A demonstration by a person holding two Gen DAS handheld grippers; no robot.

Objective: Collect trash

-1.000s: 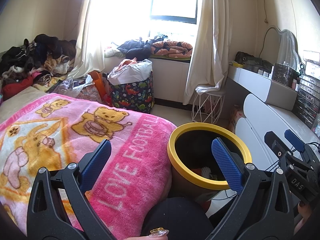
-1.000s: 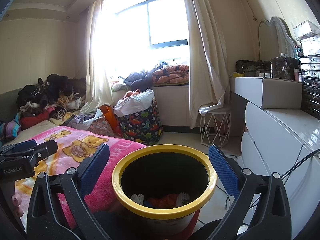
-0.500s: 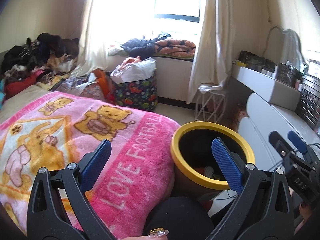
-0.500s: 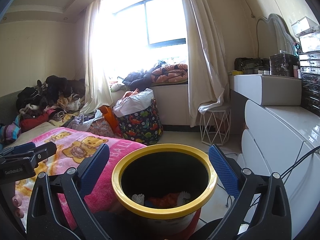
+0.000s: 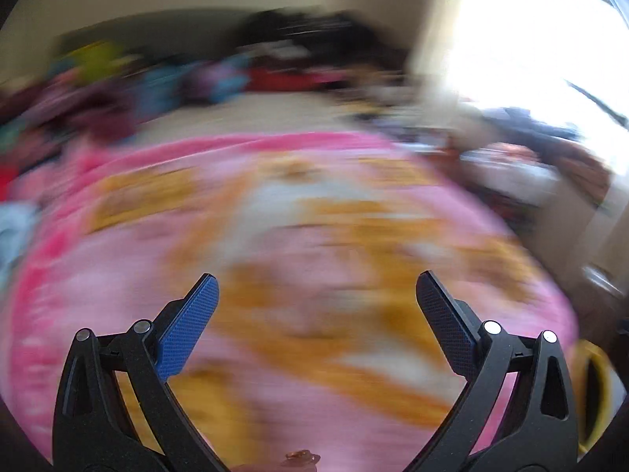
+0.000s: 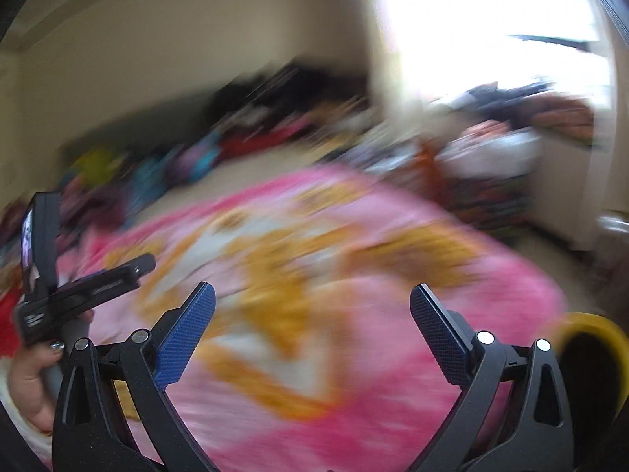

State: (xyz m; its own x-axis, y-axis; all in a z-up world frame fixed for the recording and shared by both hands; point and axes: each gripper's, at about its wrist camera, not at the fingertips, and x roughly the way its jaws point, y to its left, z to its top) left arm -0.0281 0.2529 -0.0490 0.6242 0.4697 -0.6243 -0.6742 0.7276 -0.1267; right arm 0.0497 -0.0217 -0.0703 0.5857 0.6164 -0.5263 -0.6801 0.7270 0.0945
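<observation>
Left claw (image 5: pixel 316 295) was wide apart, nothing between the blue pads (image 5: pixel 188 326). Right claw (image 6: pixel 312 303) same: wide, empty. Both hung over the pink blanket (image 5: pixel 298 259) w/ orange cartoon print, spread on the bed; both views were heavily smeared by motion blur.

In the right wrist view, the person's left hand (image 6: pixel 27 385) gripped the other tool's handle at the lower left edge.

The yellow-rimmed bin (image 6: pixel 589 358) sat at the blanket's right edge, just beside the right claw's outer arm; in the left wrist view only a sliver of rim showed at far right. Its inside looked dark; contents couldn't be told from here.

Trash itself: no piece could be picked out on the blanket, too blurred. Judgement: this was a search-and-reach step, w/ collecting far from finished. To do it well, slow the sweep so the views settle, pick one item, approach low w/ pads straddling it, and pinch the item only, not the plush pile. Keep the bin within reach for the drop.

Farther back, a blurred heap of clothes (image 6: pixel 251 126) lay along the wall. Beyond that, a bright window (image 6: pixel 491 31), w/ a bag or basket of stuff (image 6: pixel 495 157) below it; what's in it couldn't be made out.
</observation>
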